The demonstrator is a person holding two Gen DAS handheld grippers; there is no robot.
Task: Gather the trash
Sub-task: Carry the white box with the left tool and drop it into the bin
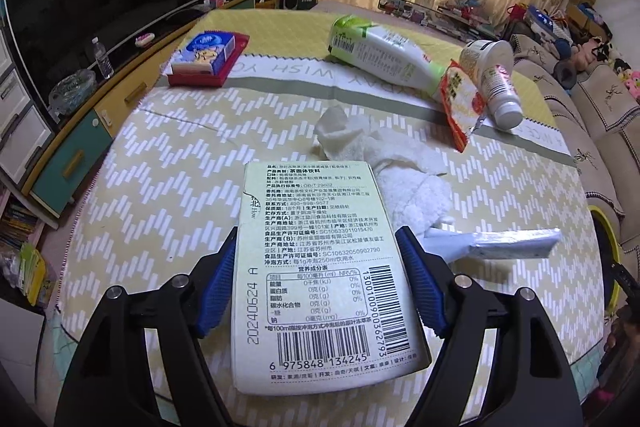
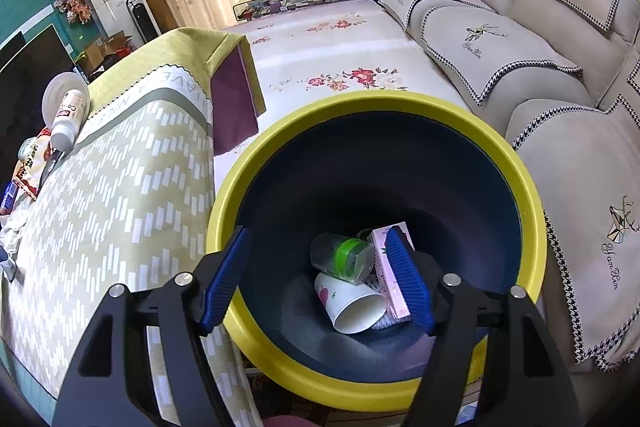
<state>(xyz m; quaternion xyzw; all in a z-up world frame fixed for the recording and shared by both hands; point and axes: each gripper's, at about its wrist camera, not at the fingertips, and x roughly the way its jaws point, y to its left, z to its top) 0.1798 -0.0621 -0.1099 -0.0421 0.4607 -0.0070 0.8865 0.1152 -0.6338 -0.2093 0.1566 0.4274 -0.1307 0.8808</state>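
pressed between the blue pads of the left gripper, a pale green tea box fills the near part of the left wrist view, printed back face up with barcodes and a nutrition table; both pads touch its long sides, so the jaws are closed on the box at roughly its width. taking that box as the landmark: just beyond its far edge lies a crumpled white tissue, partly hidden by the box; to the right of the box sits a flat silvery wrapper; farther beyond and to the right lie a red snack packet, a white bottle on its side touching that packet, and a larger green-and-white bottle also on its side. far beyond and to the left of the box stands a red tray with a blue tissue pack in it. all of this rests on a table under a yellow-green patterned tablecloth. off the table's right edge, well to the right of the box, stands a yellow-rimmed bin. the right gripper hangs over the mouth of that bin with its jaws partly apart and nothing between them. down in the bin lie a white paper cup, a clear plastic cup with a green band and a pink carton.
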